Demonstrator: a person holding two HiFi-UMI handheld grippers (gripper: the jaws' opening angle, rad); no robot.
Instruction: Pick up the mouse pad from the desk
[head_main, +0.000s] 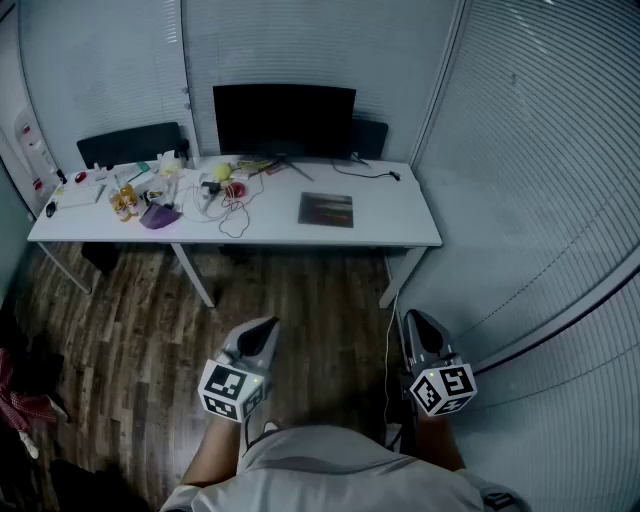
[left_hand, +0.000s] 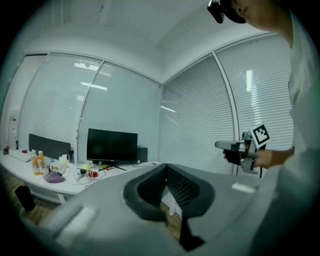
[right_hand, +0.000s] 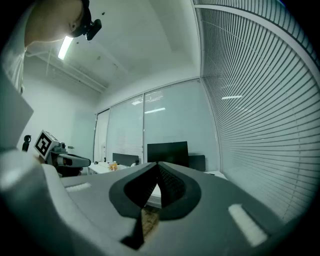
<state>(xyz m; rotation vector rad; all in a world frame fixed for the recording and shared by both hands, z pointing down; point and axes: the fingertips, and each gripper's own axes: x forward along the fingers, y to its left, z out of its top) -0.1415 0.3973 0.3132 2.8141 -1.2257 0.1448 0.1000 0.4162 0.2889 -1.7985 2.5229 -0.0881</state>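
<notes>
A dark rectangular mouse pad (head_main: 326, 210) lies flat on the white desk (head_main: 400, 225), right of centre and in front of the monitor. My left gripper (head_main: 268, 327) and right gripper (head_main: 412, 318) hang over the wooden floor, well short of the desk, both shut with nothing between the jaws. In the left gripper view the shut jaws (left_hand: 166, 170) point toward the desk (left_hand: 70, 186), and the right gripper (left_hand: 220, 145) shows at the right. In the right gripper view the jaws (right_hand: 157, 165) are shut too, with the left gripper (right_hand: 85, 161) at the left.
A black monitor (head_main: 284, 120) stands at the desk's back. Bottles, cables, a yellow ball and other small items clutter the left half (head_main: 170, 190). Dark chairs (head_main: 130, 145) stand behind it. Blinds cover the glass wall (head_main: 540, 200) on the right. Desk legs (head_main: 195, 275) stand ahead.
</notes>
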